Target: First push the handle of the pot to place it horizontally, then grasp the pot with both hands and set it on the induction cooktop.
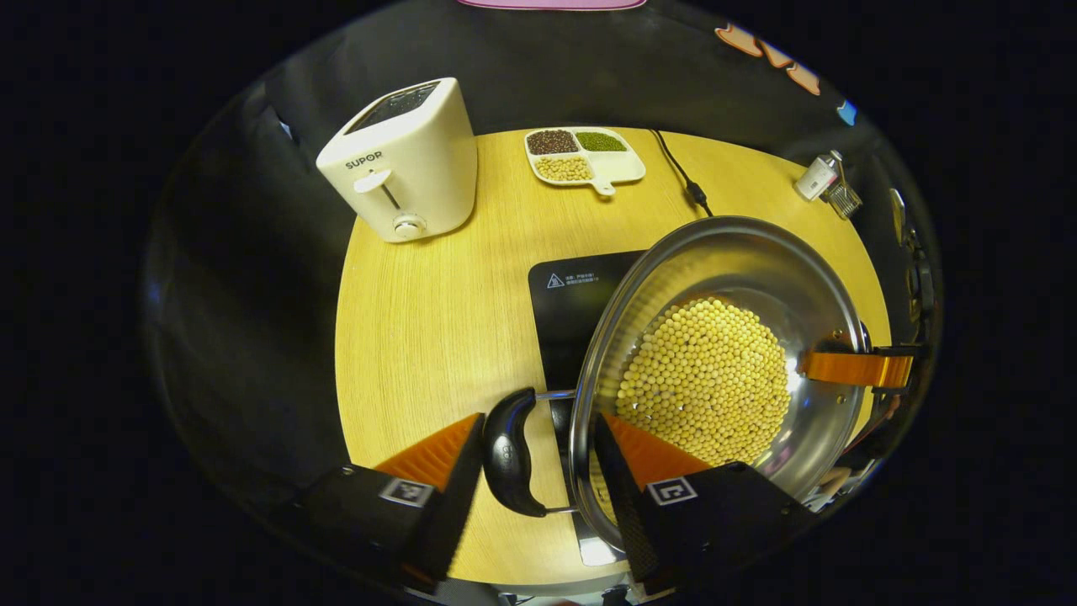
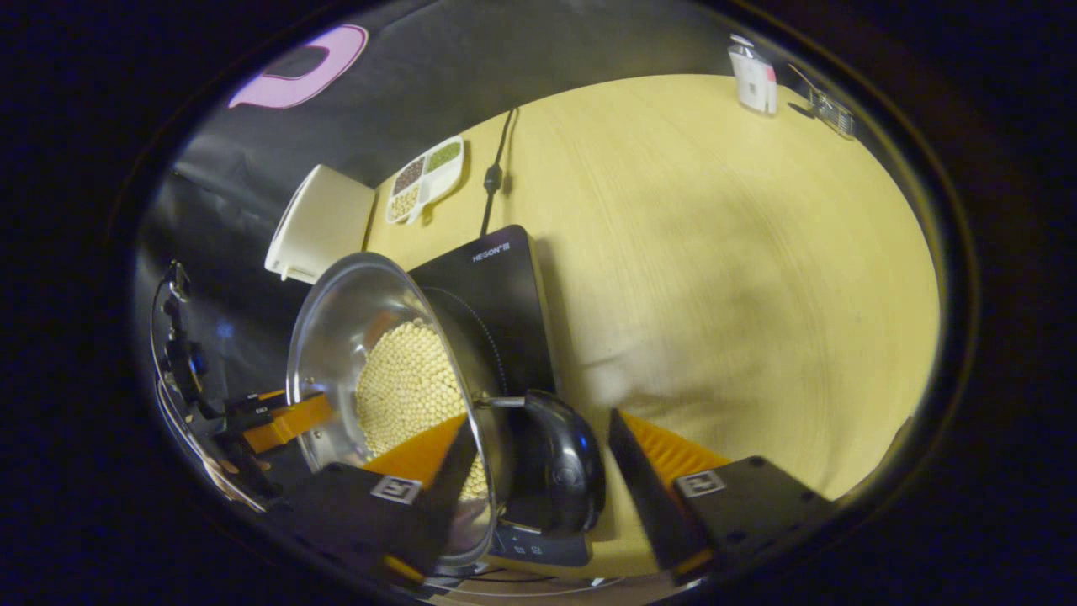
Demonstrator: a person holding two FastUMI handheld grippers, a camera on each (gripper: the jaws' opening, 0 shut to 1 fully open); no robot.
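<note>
With its rim passing between the fingers, the pot (image 1: 715, 370) sits over the induction cooktop (image 1: 572, 295), tilted in both views; whether its base touches the glass cannot be told. The pot is a wide steel pan holding a bed of pale yellow beans (image 1: 707, 379).

Left gripper (image 1: 538, 459): the fingers straddle the black side handle (image 1: 509, 454) and the adjoining rim, one finger outside the handle, the other inside the pan against the wall. Whether both press on the metal cannot be confirmed.

Right gripper (image 2: 538, 454): one finger lies inside the pan over the beans, the other stands on the far side of the opposite black handle (image 2: 564, 463) with a visible gap beside it. A firm grip cannot be confirmed. In the left gripper view, a finger of this gripper shows at the far rim of the pot.

On the wooden worktop (image 1: 421, 320), a white toaster (image 1: 400, 160) stands at the back, with a divided dish of grains (image 1: 583, 156) beside it. The cooktop's power cord (image 1: 681, 177) runs toward the rear. A small white bottle (image 1: 816, 177) stands near the far edge.
</note>
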